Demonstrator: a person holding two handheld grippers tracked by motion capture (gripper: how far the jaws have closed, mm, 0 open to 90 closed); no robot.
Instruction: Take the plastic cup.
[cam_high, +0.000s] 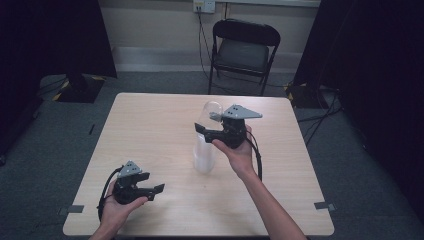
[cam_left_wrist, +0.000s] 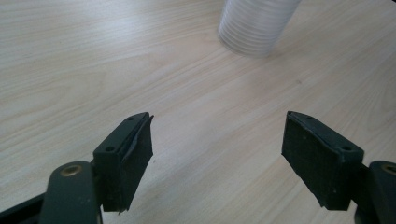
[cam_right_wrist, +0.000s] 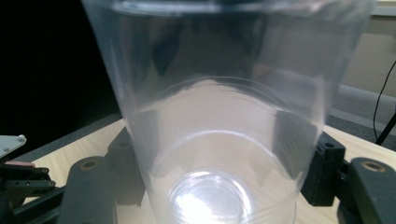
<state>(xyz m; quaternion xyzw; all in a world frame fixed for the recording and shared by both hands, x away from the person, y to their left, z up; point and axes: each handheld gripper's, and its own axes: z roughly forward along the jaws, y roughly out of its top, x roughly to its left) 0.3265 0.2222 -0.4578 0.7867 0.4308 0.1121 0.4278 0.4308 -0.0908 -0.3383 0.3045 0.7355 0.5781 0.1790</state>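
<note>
- right tongs (cam_high: 207, 125) closed on a clear plastic cup (cam_high: 212, 111), top one of a nested clear cup stack (cam_high: 204, 155) standing mid tabletop (cam_high: 150, 120); jaws pinch the cup's lower wall from both sides
- left tongs (cam_left_wrist: 217, 154) wide open, nothing held, low at 7 o'clock of the stack, well apart
- risk: thin wall buckles under the squeeze, or the cup slips out
- risk: cups stick together, the stack lifts or tips, since nothing braces it

You see the clear cup (cam_right_wrist: 210, 116) between your right gripper's (cam_right_wrist: 215, 186) jaws, but its top is cut off.
</note>
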